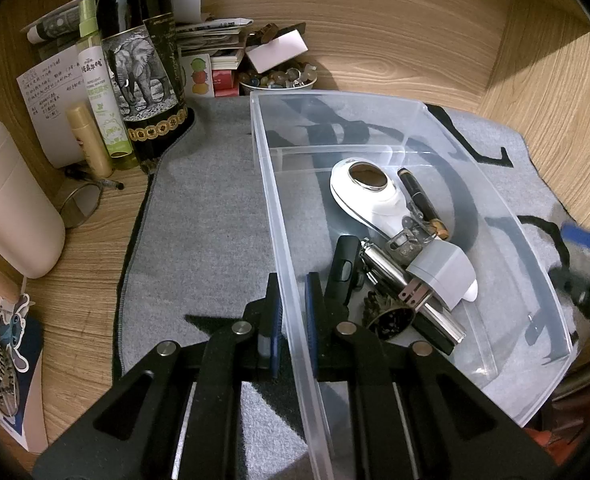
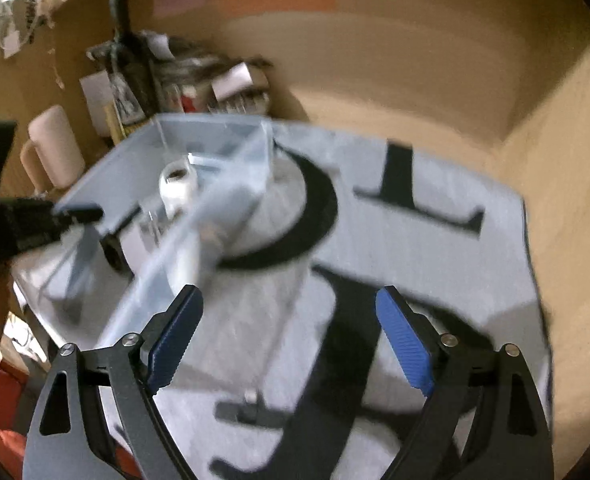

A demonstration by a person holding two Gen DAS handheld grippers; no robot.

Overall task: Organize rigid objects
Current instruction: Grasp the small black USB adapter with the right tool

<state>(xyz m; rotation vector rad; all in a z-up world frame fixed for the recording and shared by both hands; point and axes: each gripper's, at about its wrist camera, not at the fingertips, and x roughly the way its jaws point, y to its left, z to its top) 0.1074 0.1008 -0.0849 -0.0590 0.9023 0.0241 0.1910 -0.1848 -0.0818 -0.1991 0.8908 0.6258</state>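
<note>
A clear plastic bin (image 1: pixel 435 128) sits on a grey mat (image 1: pixel 207 216). My left gripper (image 1: pixel 293 294) is shut on the bin's left wall, one pad on each side. Inside lie a white oval device (image 1: pixel 369 188), a dark pen (image 1: pixel 419 196), a grey plug adapter (image 1: pixel 445 274), a metal cylinder (image 1: pixel 391 272), a black clip-like piece (image 1: pixel 345 268) and a small dark toothed round part (image 1: pixel 387 314). In the blurred right wrist view the bin (image 2: pixel 199 148) is at the left. My right gripper (image 2: pixel 289 320) is open and empty above the mat (image 2: pixel 435 240).
A dark wine bottle (image 1: pixel 143 64), a green spray bottle (image 1: pixel 99 84), a tan tube (image 1: pixel 89 140) and a pink container (image 1: pixel 11 200) stand at the left. A bowl of stones (image 1: pixel 279 80) and stacked papers sit behind the bin. Wooden walls enclose the desk.
</note>
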